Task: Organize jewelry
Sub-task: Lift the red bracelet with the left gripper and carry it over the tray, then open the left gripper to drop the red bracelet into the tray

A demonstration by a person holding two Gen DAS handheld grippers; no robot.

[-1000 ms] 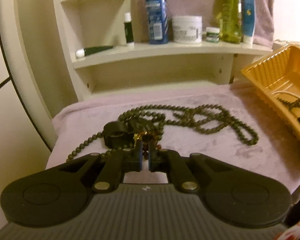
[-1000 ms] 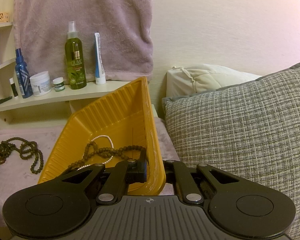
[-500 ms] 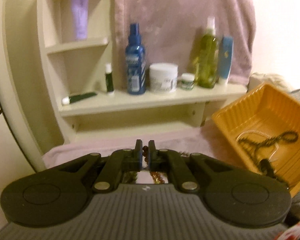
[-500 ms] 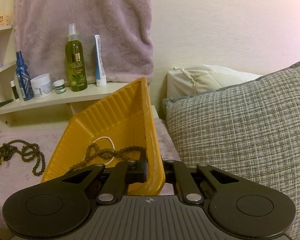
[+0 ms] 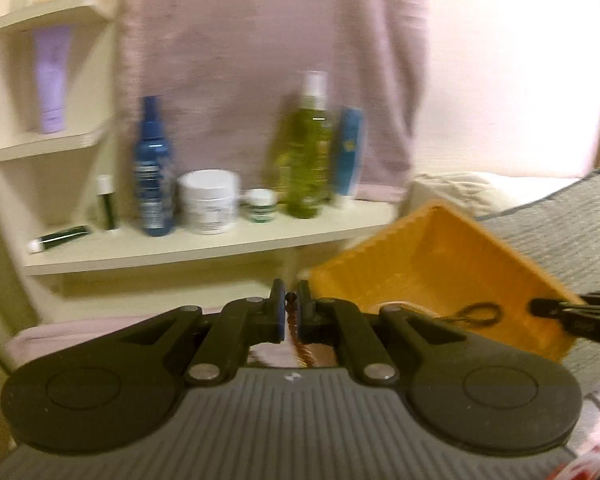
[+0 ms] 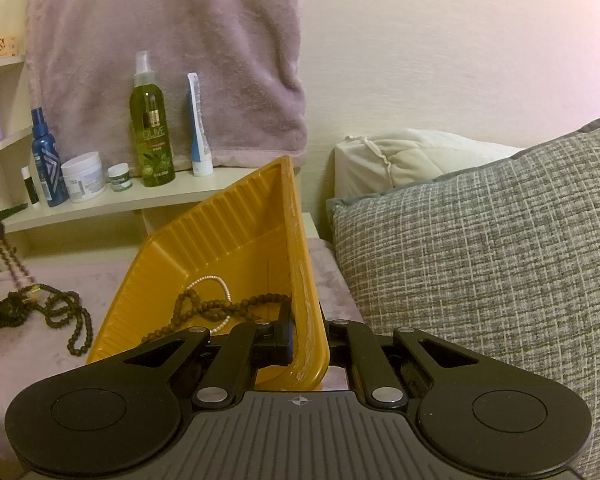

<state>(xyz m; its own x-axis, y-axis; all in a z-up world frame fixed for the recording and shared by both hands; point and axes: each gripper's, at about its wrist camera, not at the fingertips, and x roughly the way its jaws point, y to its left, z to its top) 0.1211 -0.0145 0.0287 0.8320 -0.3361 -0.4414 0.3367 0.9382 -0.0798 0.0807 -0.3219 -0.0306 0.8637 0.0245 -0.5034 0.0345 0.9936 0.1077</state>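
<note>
The left tool (image 5: 290, 312) pinches a limp reddish bead strand (image 5: 300, 350); its weight dangles, so grip mid-strand. The right tool (image 6: 308, 336) clamps the light, stiff yellow tray (image 6: 236, 240) by its near rim.

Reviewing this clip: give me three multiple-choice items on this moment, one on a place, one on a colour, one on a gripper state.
1. Where does the white bead strand lie?
A. inside the tray
B. on the shelf
C. on the cushion

2. What colour is the tray?
A. blue
B. yellow-orange
C. white

3. What is the right gripper doing?
A. hanging open
B. pinching a bottle
C. clamped on the tray's rim

Key: 1 A, it rests among dark beads on the tray floor; 2 B, in both views; 3 C, the rim sits between its jaws.
</note>
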